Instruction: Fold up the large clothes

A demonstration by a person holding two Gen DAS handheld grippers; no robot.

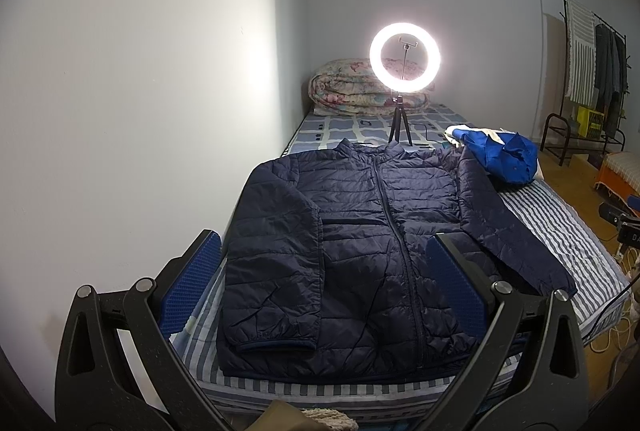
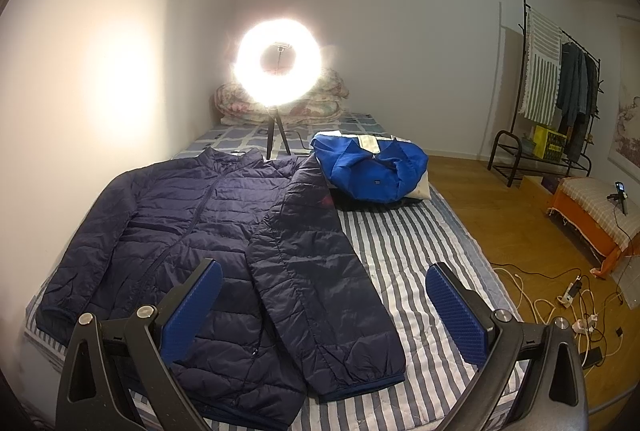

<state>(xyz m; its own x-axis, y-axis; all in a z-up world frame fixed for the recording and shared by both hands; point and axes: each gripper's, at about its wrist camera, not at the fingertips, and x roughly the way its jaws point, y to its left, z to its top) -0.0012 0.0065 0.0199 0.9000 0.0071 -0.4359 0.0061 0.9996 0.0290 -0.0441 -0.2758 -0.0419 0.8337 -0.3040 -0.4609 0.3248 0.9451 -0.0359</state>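
the navy jacket [image 1: 360,231] lies face up, zipped, across the middle of the bed [image 2: 420,251], its collar toward the top of the frame. the sleeve at frame left already lies folded over the chest; the other sleeve [image 2: 320,271] still runs out over the striped sheet toward the lower centre, so folding looks barely begun, with that sleeve and the body fold left. both tools hover released, grasping nothing: left hand-held gripper [image 1: 322,287] over the hem, right hand-held gripper [image 2: 324,311] above the loose sleeve. count: one navy jacket, one blue garment [image 2: 368,171] heaped at upper right of the bed, one ring light [image 1: 405,59], one rolled quilt [image 1: 352,91].
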